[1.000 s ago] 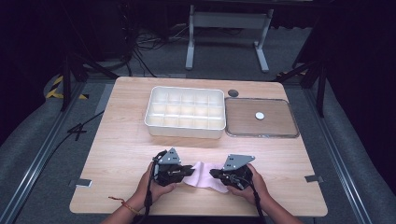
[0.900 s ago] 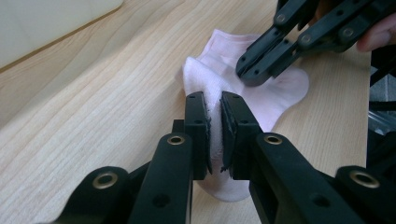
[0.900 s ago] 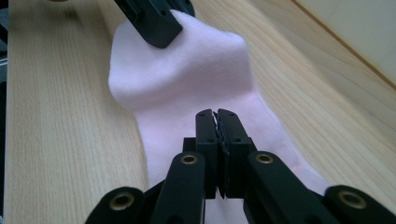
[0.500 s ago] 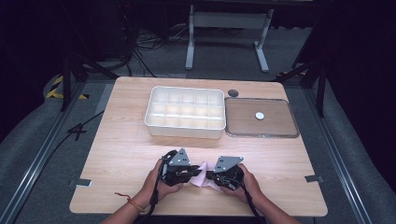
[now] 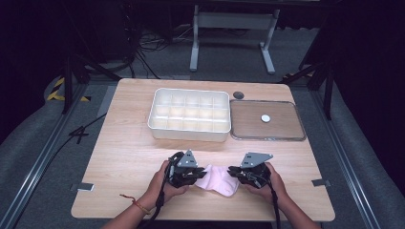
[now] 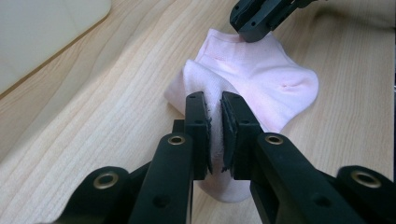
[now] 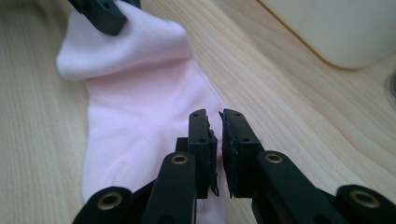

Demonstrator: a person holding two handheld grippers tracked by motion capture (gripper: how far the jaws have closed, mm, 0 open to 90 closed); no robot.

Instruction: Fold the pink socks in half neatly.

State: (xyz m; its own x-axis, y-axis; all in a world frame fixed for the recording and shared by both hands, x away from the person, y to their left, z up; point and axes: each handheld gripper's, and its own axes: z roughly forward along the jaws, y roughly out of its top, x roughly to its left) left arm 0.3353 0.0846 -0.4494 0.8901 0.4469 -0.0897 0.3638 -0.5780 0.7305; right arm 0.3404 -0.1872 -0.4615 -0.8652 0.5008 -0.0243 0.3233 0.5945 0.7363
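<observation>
A pale pink sock (image 5: pixel 219 179) lies flat on the wooden table near its front edge, between my two grippers. My left gripper (image 5: pixel 197 177) is shut on the sock's folded left end, and white-pink fabric (image 6: pixel 261 79) shows pinched between its jaws (image 6: pixel 214 100). My right gripper (image 5: pixel 232 171) is shut on the sock's right edge (image 7: pixel 140 102), its jaws nearly together (image 7: pixel 214 117). Each gripper view also shows the other gripper's black tip on the far end of the sock: the right gripper (image 6: pixel 254 21) and the left gripper (image 7: pixel 105 14).
A white compartment box (image 5: pixel 188 134) stands at the table's middle back. To its right lies a flat tray (image 5: pixel 286 125) with a small white disc (image 5: pixel 265 118) on it. A small dark round thing (image 5: pixel 238 95) sits behind them. Bare wood surrounds the sock.
The two grippers came closer together, bunching the sock, then the right gripper drew back to the right. The sock now lies spread wider between them.
</observation>
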